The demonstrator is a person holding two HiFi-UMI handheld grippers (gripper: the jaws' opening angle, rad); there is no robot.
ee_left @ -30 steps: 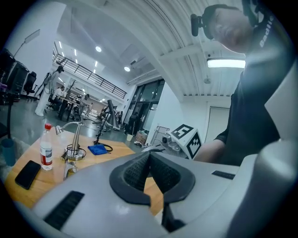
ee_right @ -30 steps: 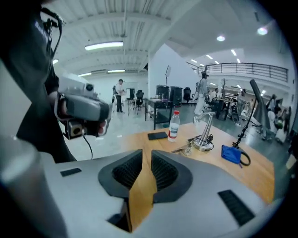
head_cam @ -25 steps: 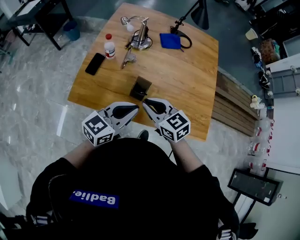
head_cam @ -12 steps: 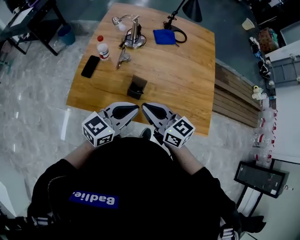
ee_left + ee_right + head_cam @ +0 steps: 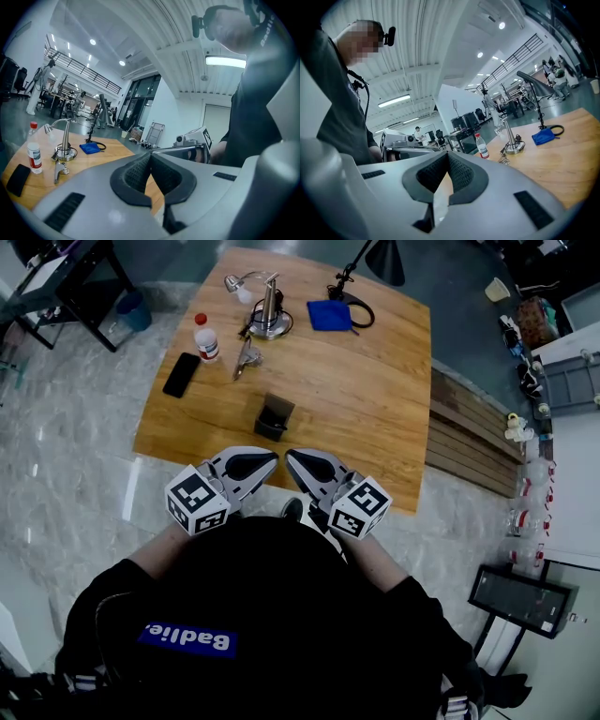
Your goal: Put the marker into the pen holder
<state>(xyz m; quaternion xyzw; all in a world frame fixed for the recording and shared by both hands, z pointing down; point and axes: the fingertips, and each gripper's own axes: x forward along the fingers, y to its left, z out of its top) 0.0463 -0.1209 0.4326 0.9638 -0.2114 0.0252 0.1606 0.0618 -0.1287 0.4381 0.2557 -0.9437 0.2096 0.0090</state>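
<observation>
Only in head view: pen holder (image 5: 275,416).

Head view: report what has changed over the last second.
The right gripper drew back slightly toward the person; the table sits higher in frame, probably from head motion. Nothing was taken or let go. The left gripper, pen holder, phone and bottle kept their places; both grippers shut and empty.
</observation>
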